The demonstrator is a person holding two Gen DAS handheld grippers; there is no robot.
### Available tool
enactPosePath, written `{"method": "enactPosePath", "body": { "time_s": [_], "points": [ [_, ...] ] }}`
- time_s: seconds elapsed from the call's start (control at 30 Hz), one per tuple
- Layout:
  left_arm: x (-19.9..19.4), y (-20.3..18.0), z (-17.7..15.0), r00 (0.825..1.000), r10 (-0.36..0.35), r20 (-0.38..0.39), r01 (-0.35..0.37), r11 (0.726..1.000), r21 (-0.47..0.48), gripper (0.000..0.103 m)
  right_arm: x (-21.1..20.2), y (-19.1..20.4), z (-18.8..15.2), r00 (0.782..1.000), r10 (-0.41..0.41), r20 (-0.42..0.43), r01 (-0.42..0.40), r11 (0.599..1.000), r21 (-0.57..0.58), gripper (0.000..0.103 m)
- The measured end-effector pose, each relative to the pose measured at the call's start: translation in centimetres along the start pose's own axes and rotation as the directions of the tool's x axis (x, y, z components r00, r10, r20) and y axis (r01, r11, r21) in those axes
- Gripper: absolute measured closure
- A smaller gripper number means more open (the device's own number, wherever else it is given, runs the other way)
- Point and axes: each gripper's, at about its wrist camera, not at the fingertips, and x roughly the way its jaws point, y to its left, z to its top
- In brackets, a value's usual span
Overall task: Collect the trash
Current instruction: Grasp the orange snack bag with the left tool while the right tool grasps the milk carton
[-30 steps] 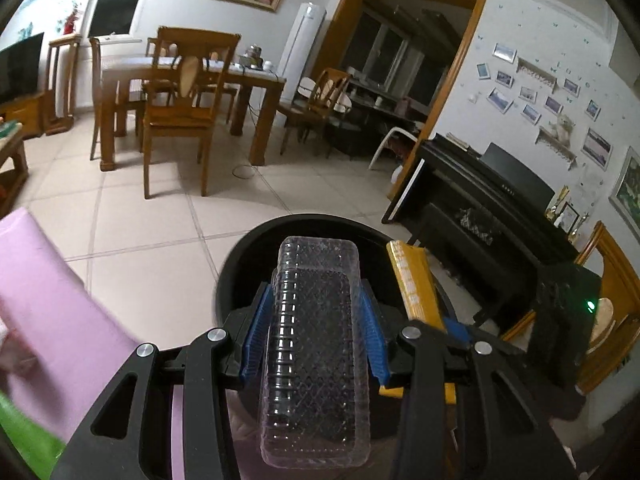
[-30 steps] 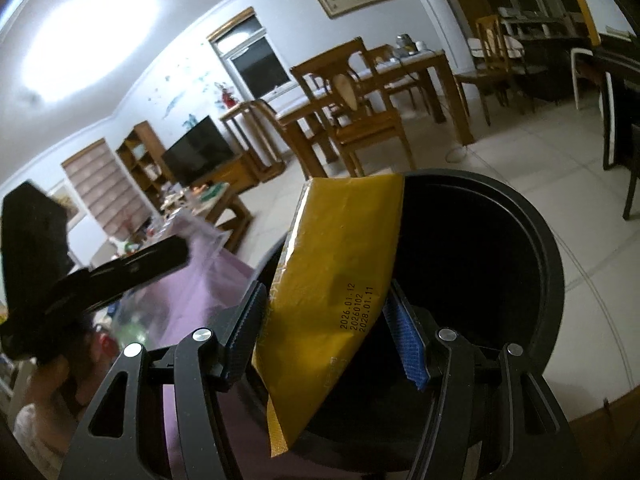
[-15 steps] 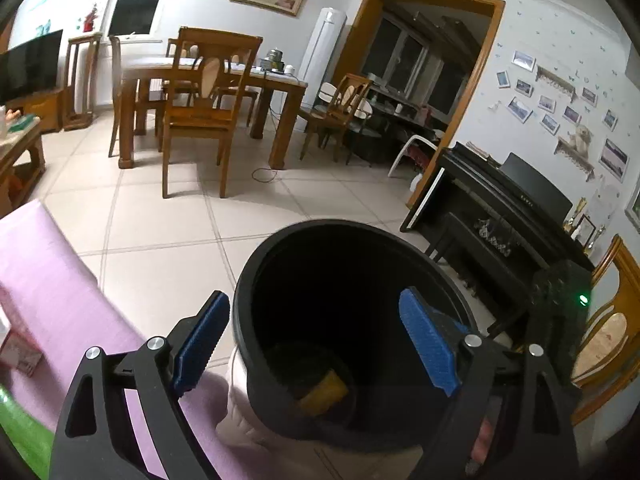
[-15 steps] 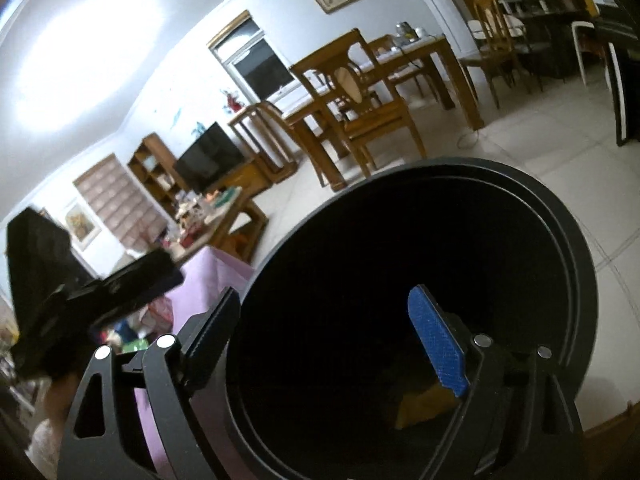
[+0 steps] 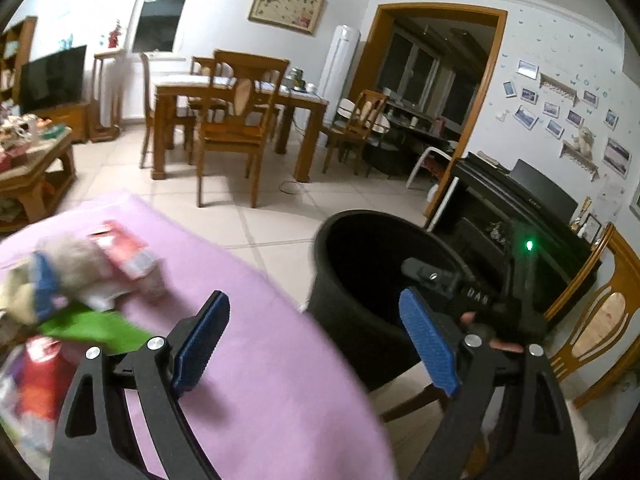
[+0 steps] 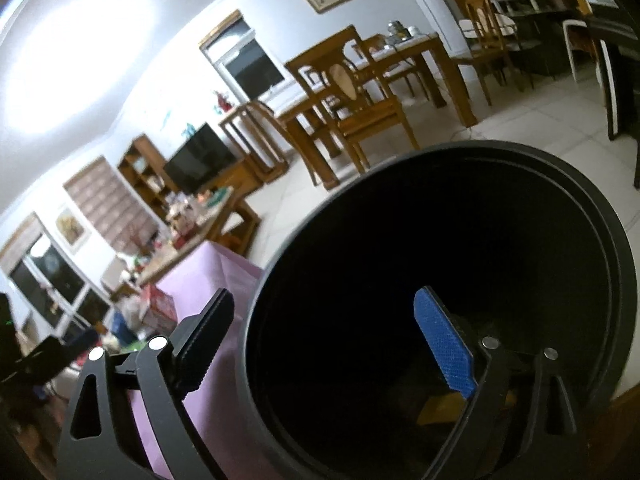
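Both grippers' fingers [image 5: 428, 336] gape empty beside the black bin [image 6: 560, 184].

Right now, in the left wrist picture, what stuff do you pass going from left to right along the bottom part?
Pile of trash → purple cloth → black bin → right hand-held gripper → wooden chair.
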Motion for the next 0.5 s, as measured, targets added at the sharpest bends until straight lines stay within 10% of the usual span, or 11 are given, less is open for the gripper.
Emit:
{"method": "enactPosePath", "body": {
  "time_s": [0.23,0.37,0.5],
  "points": [
    [-7.7,7.6,-3.3,0.977,0.208,0.044,-0.206,0.978,-0.042,0.017,-2.0,4.9,-2.1,0.994,-0.103,-0.038,0.095,0.980,-0.177,0.005],
    [-11.3,13.6,-5.2,0.940,0.342,0.015,-0.337,0.933,-0.123,0.017,-2.5,11.6,-4.3,0.997,0.013,-0.070,-0.035,0.948,-0.316,0.005],
    [-13.0,19.5,-6.8,0.906,0.417,-0.071,-0.422,0.878,-0.228,0.017,-1.6,21.3,-7.2,0.965,0.177,-0.192,-0.250,0.835,-0.490,0.005]
  ]
}}
